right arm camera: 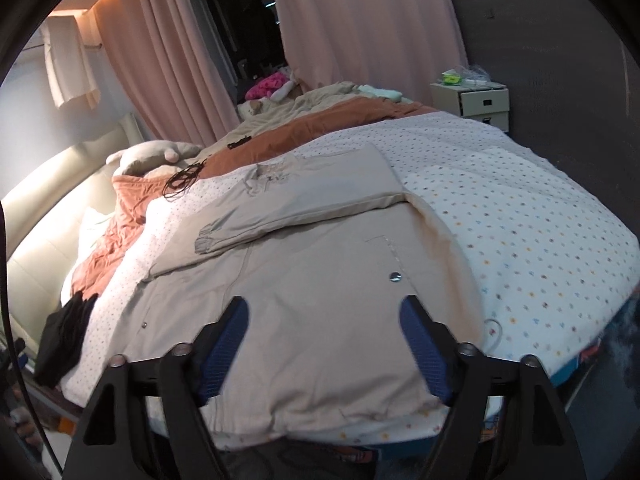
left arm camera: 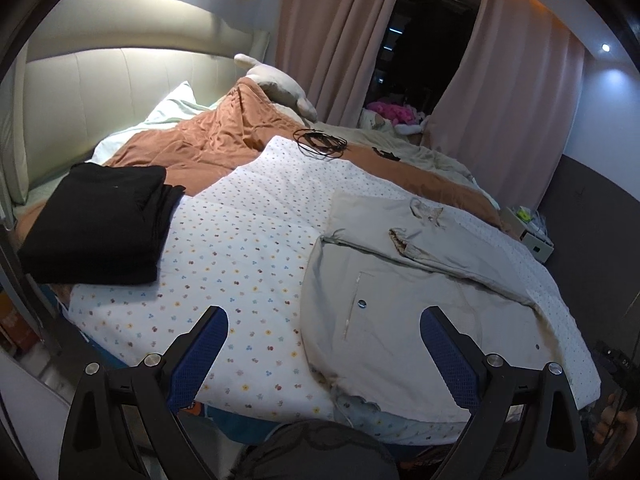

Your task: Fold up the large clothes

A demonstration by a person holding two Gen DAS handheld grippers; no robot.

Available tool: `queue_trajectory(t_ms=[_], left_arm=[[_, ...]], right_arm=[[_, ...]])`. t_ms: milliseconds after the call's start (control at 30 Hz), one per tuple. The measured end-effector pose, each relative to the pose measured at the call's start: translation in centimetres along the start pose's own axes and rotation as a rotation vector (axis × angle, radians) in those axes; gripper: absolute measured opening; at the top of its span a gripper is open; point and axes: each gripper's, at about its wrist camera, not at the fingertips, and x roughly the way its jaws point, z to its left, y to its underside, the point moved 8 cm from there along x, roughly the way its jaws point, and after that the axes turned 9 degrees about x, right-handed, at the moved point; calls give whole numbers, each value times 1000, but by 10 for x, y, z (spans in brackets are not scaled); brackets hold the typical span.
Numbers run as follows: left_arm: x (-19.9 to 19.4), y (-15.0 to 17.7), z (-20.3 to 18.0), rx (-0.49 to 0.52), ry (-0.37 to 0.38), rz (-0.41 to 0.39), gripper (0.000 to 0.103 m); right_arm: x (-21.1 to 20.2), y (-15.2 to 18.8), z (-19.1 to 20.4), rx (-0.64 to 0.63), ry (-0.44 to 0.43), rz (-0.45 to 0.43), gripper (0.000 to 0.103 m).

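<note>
A beige jacket lies flat on the dotted quilt atop the bed, one sleeve folded across; the left gripper and right gripper hover above, jaws wide, empty.

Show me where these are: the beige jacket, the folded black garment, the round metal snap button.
beige jacket [right arm camera: 320, 300], right wrist view, on its body panel.
folded black garment [left arm camera: 100, 220], left wrist view, top face.
round metal snap button [right arm camera: 395, 276], right wrist view, its centre.
</note>
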Motion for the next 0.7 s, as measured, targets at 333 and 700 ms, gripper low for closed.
queue_trajectory(t_ms=[333,700], left_arm=[[-34,27,22,-10,-34,10,103],[-17,52,30,-66,41,67,102]], right_arm=[[-42,36,-30,49,-34,24,103],[-49,64,-80,151,-40,43,102]])
